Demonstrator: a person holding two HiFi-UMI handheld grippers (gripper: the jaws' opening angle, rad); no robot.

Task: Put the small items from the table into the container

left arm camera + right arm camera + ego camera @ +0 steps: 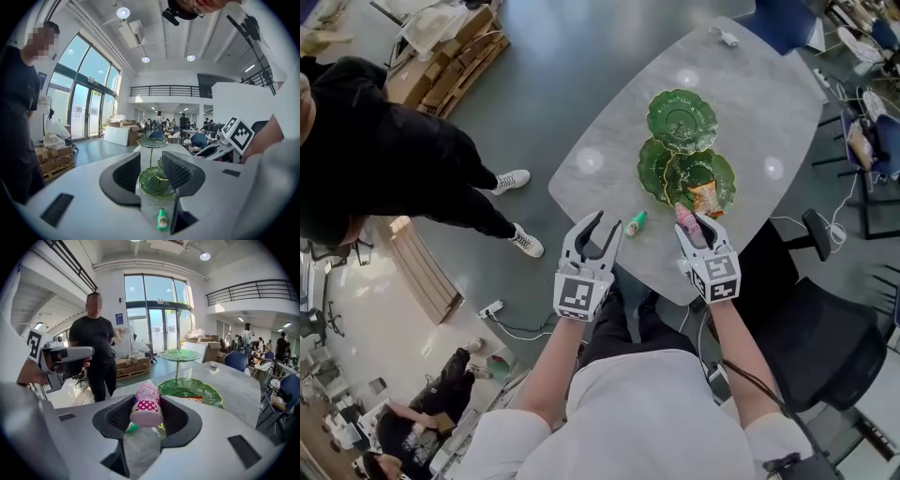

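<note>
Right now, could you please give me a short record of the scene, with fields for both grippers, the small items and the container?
left gripper: open, nothing between its fingers
right gripper: shut on a pink dotted item, held above the table edge
green bottle: on the table, between the two grippers
container: green tiered dish, top tier empty
orange packet: already on the dish's lower tier
bystander: person in black beside the table

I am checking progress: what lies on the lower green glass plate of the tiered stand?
One orange snack packet lies on the lower green plate. The pink dotted pot in the right gripper's jaws covers its near rim; anything there is unseen.
</note>
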